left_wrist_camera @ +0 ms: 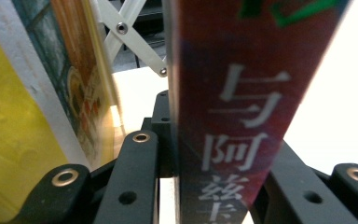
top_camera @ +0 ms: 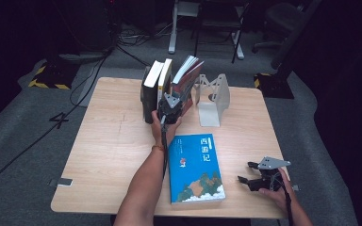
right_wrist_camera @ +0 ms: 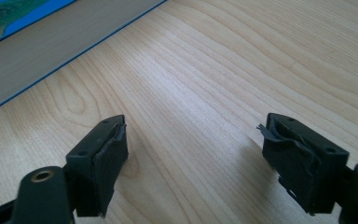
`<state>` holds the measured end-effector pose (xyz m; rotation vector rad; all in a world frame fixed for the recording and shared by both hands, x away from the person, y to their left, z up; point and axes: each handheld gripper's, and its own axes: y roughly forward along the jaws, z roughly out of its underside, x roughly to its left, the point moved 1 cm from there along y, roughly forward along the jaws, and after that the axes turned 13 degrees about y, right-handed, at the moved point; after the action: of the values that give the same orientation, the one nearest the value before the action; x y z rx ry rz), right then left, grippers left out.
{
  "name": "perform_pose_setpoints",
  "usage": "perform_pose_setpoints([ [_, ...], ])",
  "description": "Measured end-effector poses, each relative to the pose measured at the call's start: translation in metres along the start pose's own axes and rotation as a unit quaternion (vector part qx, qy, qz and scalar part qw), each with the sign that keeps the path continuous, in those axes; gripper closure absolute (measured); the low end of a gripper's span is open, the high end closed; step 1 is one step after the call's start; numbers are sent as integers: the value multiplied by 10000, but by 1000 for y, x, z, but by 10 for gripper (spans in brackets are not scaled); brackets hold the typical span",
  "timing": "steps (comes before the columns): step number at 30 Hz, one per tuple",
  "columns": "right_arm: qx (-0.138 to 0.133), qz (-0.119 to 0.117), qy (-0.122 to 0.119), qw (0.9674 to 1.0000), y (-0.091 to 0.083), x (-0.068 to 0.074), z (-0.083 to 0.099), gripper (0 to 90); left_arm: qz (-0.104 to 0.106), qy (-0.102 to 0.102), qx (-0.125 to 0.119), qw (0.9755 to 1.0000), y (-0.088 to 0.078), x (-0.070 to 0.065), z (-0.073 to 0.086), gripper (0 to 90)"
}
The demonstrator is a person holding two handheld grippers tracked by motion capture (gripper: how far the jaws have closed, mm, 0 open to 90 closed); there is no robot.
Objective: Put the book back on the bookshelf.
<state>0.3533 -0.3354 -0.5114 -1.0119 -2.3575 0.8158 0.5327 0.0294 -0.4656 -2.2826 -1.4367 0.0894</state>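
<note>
A dark red book (top_camera: 189, 75) (left_wrist_camera: 242, 93) with white characters on its spine leans at the right end of a row of standing books (top_camera: 153, 89) at the back of the table. My left gripper (top_camera: 172, 109) (left_wrist_camera: 214, 154) is shut on this red book, one jaw on each side of its spine. A blue book (top_camera: 195, 169) (right_wrist_camera: 9, 14) lies flat near the front edge. To its right, my right gripper (top_camera: 250, 173) (right_wrist_camera: 196, 154) rests low over the bare wood, open, with nothing between its pads.
A white metal bookend (top_camera: 214, 99) (left_wrist_camera: 130, 37) stands just right of the row. A yellow-covered book (left_wrist_camera: 9, 140) and an illustrated one stand close on the left of the red book. The wooden table (top_camera: 113, 141) has free room at its left half. Chairs and cables lie beyond.
</note>
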Motion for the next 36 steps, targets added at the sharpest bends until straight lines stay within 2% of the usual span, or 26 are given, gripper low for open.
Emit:
perform_pose_setpoints([
  [1, 0, 0, -1, 10000, 0, 0, 0, 224, -41, 86, 50, 9999, 1, 3, -1, 734],
  [3, 0, 0, -3, 10000, 0, 0, 0, 224, -61, 95, 61, 9999, 2, 5, -1, 731],
  [4, 0, -2, -4, 10000, 0, 0, 0, 224, -29, -22, 47, 10000, 2, 5, 0, 730],
  [9, 2, 5, -8, 10000, 0, 0, 0, 224, -93, 32, 73, 9999, 1, 3, -1, 728],
  [18, 3, 5, -8, 10000, 0, 0, 0, 224, -161, -79, 15, 9998, -6, -1, 4, 724],
  [20, 2, 6, -9, 10000, 0, 0, 0, 224, -208, -125, 26, 9997, -8, 0, 5, 726],
  [25, -1, 1, -7, 10000, 0, 0, 0, 224, -311, -402, -5, 9987, -12, 5, 10, 711],
  [27, 1, 6, -9, 10000, 0, 0, 0, 224, -319, -357, -17, 9989, -13, 6, 12, 699],
  [29, 1, 4, -10, 10000, 0, 0, 0, 224, -298, -395, -31, 9988, -14, 7, 13, 696],
  [36, -3, 0, -10, 10000, 0, 0, 0, 224, -313, -236, 9, 9992, -15, 6, 12, 683],
])
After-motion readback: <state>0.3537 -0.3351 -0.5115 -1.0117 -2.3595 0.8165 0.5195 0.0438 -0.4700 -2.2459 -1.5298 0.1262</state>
